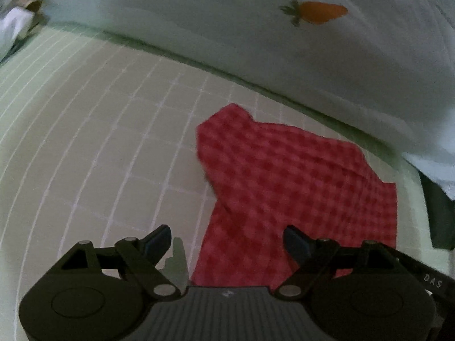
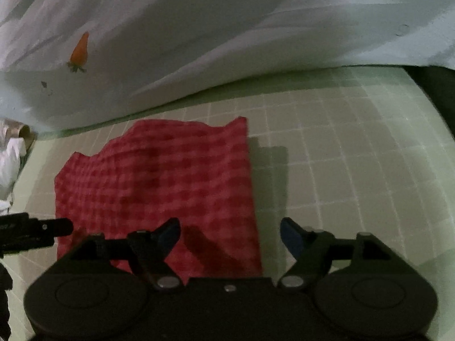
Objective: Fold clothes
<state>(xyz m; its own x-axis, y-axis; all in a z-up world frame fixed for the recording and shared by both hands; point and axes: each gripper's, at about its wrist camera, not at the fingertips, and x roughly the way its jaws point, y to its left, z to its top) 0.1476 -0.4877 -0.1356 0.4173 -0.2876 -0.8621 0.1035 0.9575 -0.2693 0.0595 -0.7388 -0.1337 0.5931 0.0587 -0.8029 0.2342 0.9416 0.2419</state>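
Note:
A red-and-pink checked cloth (image 1: 298, 187) lies folded on the pale green grid mat (image 1: 99, 142). My left gripper (image 1: 227, 241) hovers over the cloth's near left edge with its jaws wide apart and nothing between them. In the right wrist view the same cloth (image 2: 159, 182) spreads ahead and to the left. My right gripper (image 2: 230, 236) stands open above the cloth's near right corner, its pads off the fabric. The tip of the left gripper's dark body (image 2: 42, 227) shows at that view's left edge.
A large white sheet with a carrot print (image 1: 315, 12) lies bunched along the far side of the mat, also visible as the white sheet (image 2: 199, 28). A cardboard tube (image 2: 24, 133) and white crumpled cloth (image 2: 10, 159) sit at the left. A dark edge (image 1: 439, 218) borders the mat on the right.

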